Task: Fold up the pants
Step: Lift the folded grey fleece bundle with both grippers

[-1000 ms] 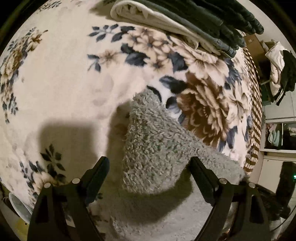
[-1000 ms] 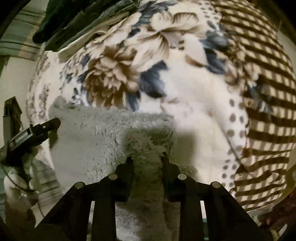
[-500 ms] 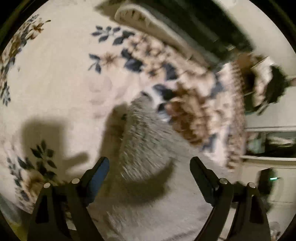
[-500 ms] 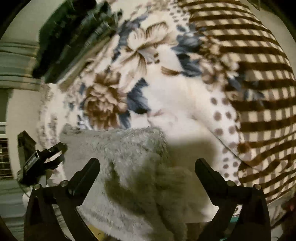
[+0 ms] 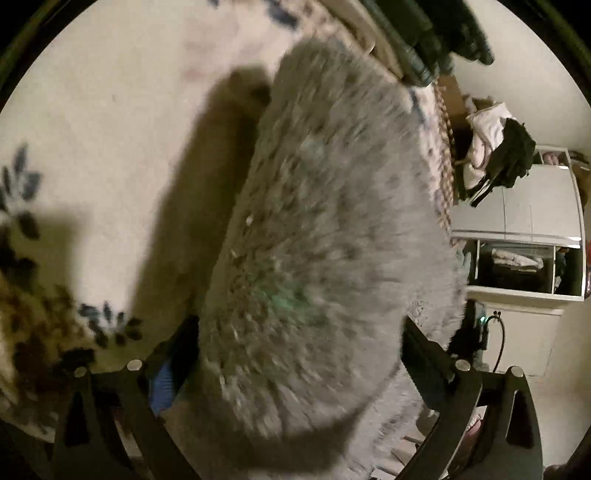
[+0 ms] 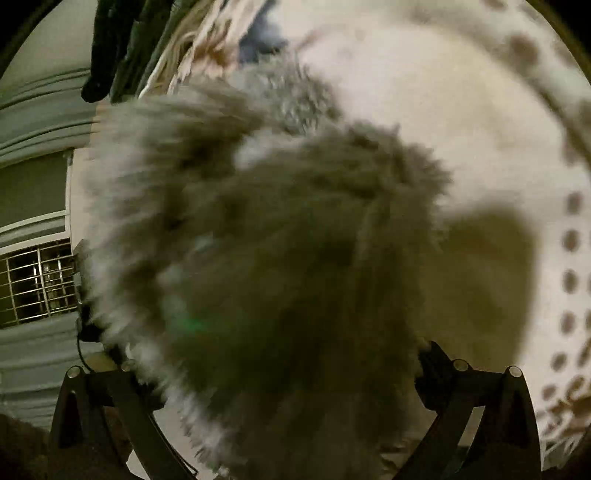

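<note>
The grey fluffy pants (image 5: 325,229) lie on a floral blanket (image 5: 92,140) and fill the middle of both views, blurred by motion. In the right wrist view the pants (image 6: 280,258) bulk up close to the lens. My left gripper (image 5: 295,350) is open, its fingers wide apart on either side of the fabric, not clamped on it. My right gripper (image 6: 280,365) is open too, its jaws spread wide with the pants between and over them. The fingertips are partly hidden by the pile.
A stack of dark folded clothes (image 5: 424,33) lies at the far edge of the blanket. White shelves and hanging clothes (image 5: 517,206) stand to the right. A barred window (image 6: 37,284) shows at left. The blanket has a dotted border (image 6: 569,240).
The right gripper, shut on the pants a second ago, has opened. Both grippers have moved in closer, so the pants now loom much larger in both views.
</note>
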